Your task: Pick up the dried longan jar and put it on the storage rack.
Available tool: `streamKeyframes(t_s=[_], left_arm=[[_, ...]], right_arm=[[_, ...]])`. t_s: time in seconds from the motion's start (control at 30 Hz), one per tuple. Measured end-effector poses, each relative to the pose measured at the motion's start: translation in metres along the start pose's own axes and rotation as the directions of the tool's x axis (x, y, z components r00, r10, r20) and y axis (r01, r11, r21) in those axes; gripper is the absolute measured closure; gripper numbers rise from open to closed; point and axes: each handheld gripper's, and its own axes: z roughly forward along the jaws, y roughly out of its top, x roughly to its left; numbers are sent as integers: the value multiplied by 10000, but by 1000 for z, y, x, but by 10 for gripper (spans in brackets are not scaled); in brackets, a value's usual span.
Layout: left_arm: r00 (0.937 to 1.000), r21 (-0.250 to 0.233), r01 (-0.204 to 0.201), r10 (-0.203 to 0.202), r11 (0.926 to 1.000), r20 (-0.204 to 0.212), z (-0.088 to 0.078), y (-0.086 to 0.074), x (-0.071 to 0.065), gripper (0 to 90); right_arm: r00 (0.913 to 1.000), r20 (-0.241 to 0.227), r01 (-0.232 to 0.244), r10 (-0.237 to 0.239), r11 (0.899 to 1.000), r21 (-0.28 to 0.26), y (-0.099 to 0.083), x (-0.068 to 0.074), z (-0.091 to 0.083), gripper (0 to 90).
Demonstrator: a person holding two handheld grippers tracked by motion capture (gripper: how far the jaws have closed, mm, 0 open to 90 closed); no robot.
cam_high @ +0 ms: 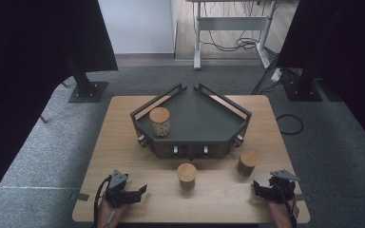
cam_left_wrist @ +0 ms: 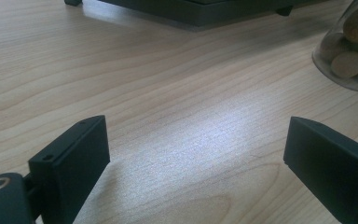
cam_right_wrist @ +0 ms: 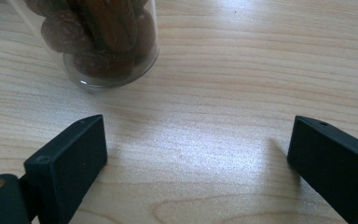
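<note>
Three clear jars with round wooden lids are here. One jar [cam_high: 160, 121] stands inside the dark three-cornered tray [cam_high: 204, 118], at its left. A second jar [cam_high: 187, 175] of pale round nuts [cam_left_wrist: 349, 46] stands on the table in front of the tray. A third jar [cam_high: 248, 162], filled with dark brown fruit [cam_right_wrist: 102, 42], stands to its right. My left gripper [cam_high: 140, 194] [cam_left_wrist: 196, 158] rests open near the front left edge, pointing toward the middle jar. My right gripper [cam_high: 256, 188] [cam_right_wrist: 198, 158] is open at the front right, just short of the dark-fruit jar. Bare wood lies between both pairs of jaws.
The wooden table [cam_high: 123, 142] stands on grey carpet. The tray's front wall [cam_left_wrist: 205, 11] carries small knobs. Black stands [cam_high: 85, 88] flank the table's far corners, and a desk frame with cables [cam_high: 233, 33] stands behind.
</note>
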Motion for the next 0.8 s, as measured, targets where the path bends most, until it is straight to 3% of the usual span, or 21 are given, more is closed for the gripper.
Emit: streamKeyframes(t_s=[0.17,0.8], left_arm=[[10000,126,-67,68,9999,-45,1,1,-2,65],[9987,839,-363,391,9958,-317,8,12,-6,71]], right_arm=[[9999,-75,-134,133,9998,-123,-2,0,-2,37],[9993,-105,347,-354,9975,-610,-1,13,-14,38]])
